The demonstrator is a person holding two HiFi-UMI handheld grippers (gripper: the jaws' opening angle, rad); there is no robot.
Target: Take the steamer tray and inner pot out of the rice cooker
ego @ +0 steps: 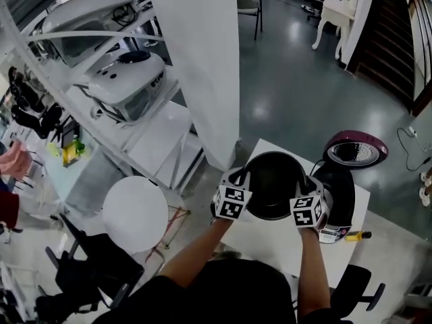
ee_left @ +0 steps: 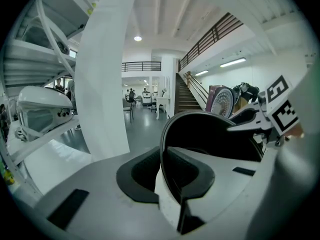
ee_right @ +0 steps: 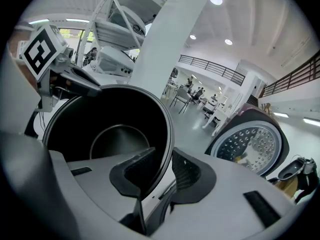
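Squarely between the two tools sits the inner pot (ego: 272, 184), each tool biting its rim from an opposite side. The left tool (ego: 243, 181) takes the rim on the pot's left. In the left gripper view, the left tool (ee_left: 167, 173) has its jaws nearly together, one pad inside the wall and one outside, with the thin rim pinched between them. The right tool (ego: 312, 186) does the same on the opposite side. In the right gripper view, the right tool (ee_right: 161, 173) stands a little wider (its pads straddle the flared lip at a slant) and is likewise clamped on the rim.

The pot is carried over the far end of the white bench (ego: 270, 241). It is just to the left of the rice cooker (ego: 343, 196), whose lid (ego: 356, 150) stands open behind it. Whether the pot's base touches the bench cannot be told from any view.

The pot (ee_right: 107, 121) is round and deep, black inside and out, with a slim, slightly out-turned rim that catches a pale line of light. Its mouth faces up towards the head camera. The flat circular bottom shows a dull grey sheen against the darker walls. From the left gripper view, the pot (ee_left: 212, 134) reads as a dark hollow behind the bright arc of its rim.
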